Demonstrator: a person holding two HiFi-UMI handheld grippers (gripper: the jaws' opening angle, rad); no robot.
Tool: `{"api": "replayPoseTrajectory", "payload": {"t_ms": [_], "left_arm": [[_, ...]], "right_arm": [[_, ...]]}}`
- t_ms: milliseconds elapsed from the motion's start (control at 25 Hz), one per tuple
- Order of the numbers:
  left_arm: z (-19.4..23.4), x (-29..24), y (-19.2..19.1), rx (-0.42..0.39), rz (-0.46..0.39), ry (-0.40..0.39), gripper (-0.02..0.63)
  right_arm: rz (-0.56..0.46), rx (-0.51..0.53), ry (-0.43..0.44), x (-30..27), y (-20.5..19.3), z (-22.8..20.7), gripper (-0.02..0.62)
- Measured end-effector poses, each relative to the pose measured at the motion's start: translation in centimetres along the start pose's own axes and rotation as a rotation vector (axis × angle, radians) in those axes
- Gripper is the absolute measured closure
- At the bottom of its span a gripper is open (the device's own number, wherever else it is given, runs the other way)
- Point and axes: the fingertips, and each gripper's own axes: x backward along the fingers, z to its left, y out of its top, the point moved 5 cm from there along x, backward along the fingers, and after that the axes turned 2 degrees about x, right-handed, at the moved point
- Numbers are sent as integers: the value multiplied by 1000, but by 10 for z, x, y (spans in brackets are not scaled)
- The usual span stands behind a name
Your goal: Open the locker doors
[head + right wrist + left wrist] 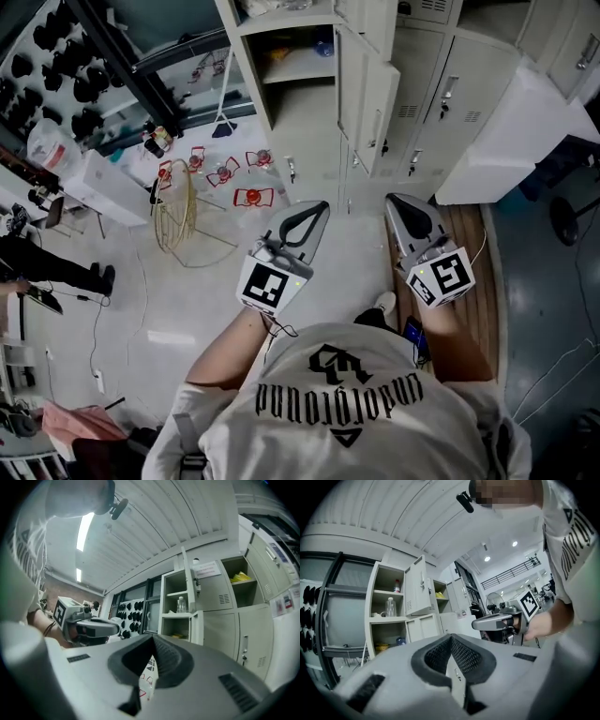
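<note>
left gripper (321, 208) and right gripper (401, 201) both pressed together, empty. Gripper views show a bottle (390, 606) on an open locker (251, 75) shelf; head view can't see it

Matt painted metal lockers (469, 75), smooth glossy floor (169, 309), wood-grain planks (476, 309), soft cloth shirt (347, 412)

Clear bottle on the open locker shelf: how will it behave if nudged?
The bottle stands upright, tall and narrow, on the shelf: it probably tips easily. It looks like clear plastic, so likely light. Round body: once down, it may roll.
</note>
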Motion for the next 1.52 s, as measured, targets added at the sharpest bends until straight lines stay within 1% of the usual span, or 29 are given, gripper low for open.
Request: {"api": "replayPoseTrajectory", "payload": {"t_ms": [120,280,360,440,560,680,800,920,1040,1120,1280,1400,1520], "left_arm": [[3,52,-6,48,18,5,598],[-3,104,-13,78,27,-10,598],[-7,123,-16,105,25,-23,599],[-12,139,-18,122,19,-34,600],[-17,158,-19,125,13,-37,600],[-21,174,-22,122,24,-33,600],[-26,186,-28,103,43,-26,600],[-31,192,-32,112,43,-21,600],[-32,195,-33,122,42,-12,600],[-34,196,-34,116,36,-10,600],[-39,199,-38,134,47,-12,600],[-37,199,-39,149,44,-16,600],[-34,198,-41,144,42,-26,600]], "right_arm": [[10,-2,-6,0,-1,49,591],[38,-14,-19,7,-6,102,591],[44,-8,-19,13,-8,123,591],[48,8,-2,19,-10,141,591],[68,47,39,24,-10,165,591],[93,50,59,30,-10,186,591],[60,63,60,39,-10,197,591],[73,50,68,47,-13,205,591],[77,38,83,48,-14,208,591],[82,29,86,49,-14,208,591],[56,38,81,54,-16,208,591],[59,40,85,52,-19,210,591],[65,44,74,53,-22,208,591]]}}
